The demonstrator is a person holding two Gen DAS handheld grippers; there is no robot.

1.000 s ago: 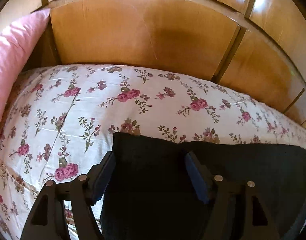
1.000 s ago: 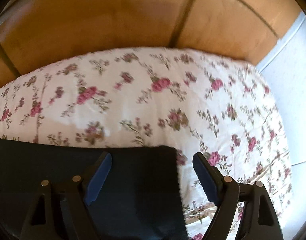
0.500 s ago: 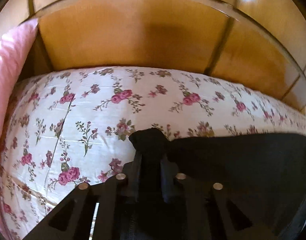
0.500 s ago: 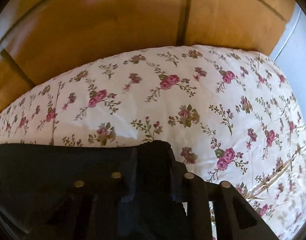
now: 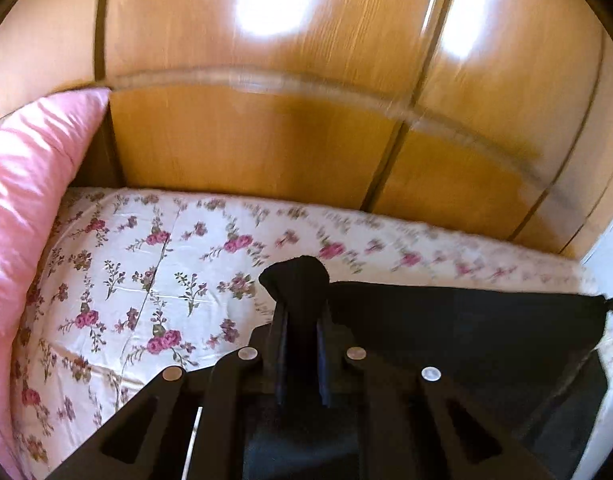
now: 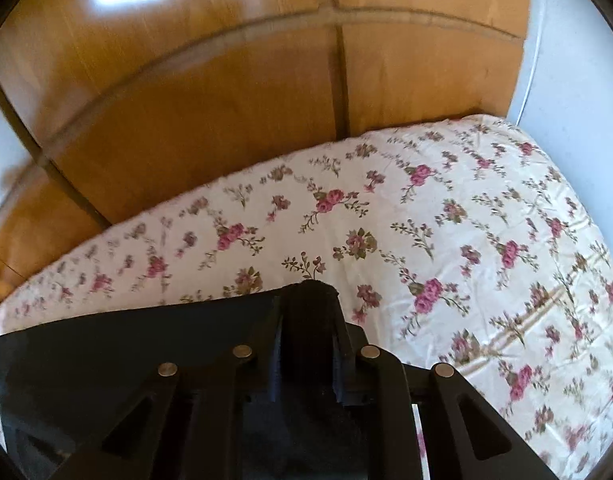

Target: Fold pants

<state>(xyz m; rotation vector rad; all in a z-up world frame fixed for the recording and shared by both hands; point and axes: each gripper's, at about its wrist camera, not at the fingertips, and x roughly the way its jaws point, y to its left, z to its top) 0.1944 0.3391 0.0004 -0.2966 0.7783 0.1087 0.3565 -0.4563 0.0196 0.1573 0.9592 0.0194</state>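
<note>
Over floral cotton sheet (image 5: 118, 280): left gripper (image 5: 300, 334), right gripper (image 6: 308, 334) closing, pinching bunched black pants (image 5: 466, 332).

Pants (image 5: 466, 332) cut off at my 5 o'clock edge; wardrobe (image 5: 266, 140) blurred, approx 12 o'clock; pad contact probably hidden by bunched cloth.

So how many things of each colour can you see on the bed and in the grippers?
Black: 3 — the pants, the left hand-held gripper, the right hand-held gripper, both clamping the pants
Pink: 1 — the pillow
White with flowers: 1 — the bedsheet
Total: 5
</note>
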